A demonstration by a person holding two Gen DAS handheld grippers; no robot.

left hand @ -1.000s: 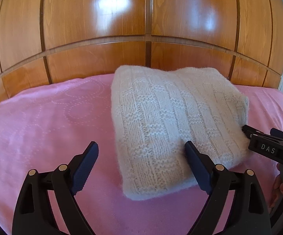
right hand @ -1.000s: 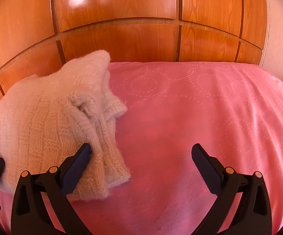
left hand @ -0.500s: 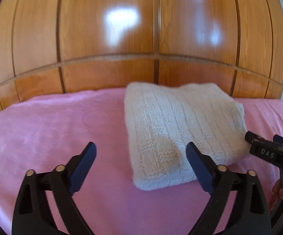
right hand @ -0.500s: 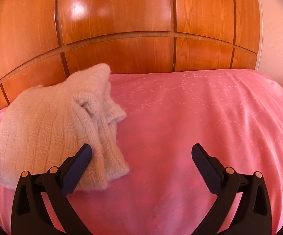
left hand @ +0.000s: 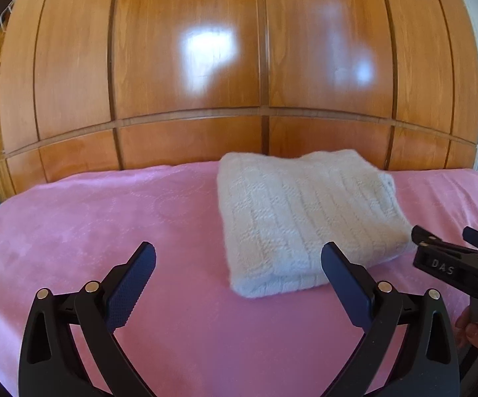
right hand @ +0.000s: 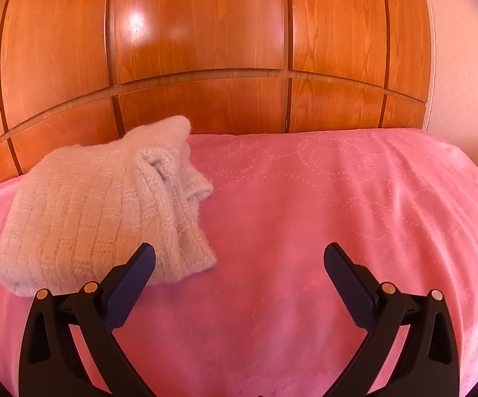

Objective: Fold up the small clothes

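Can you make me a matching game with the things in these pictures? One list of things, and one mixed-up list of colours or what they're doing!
Things:
1. sweater
2. blanket
3. wooden panels
4. right gripper

Colours or states:
A. shiny orange-brown, behind the bed
B. black, jaws wide apart with nothing between them
C. cream knit, folded into a bundle
D. pink, spread over the bed

Pairs: 1-C, 2-D, 3-A, 4-B

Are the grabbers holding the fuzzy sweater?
No. The left gripper, jaws opening, and the right gripper hold nothing; the folded sweater lies on the pink blanket.
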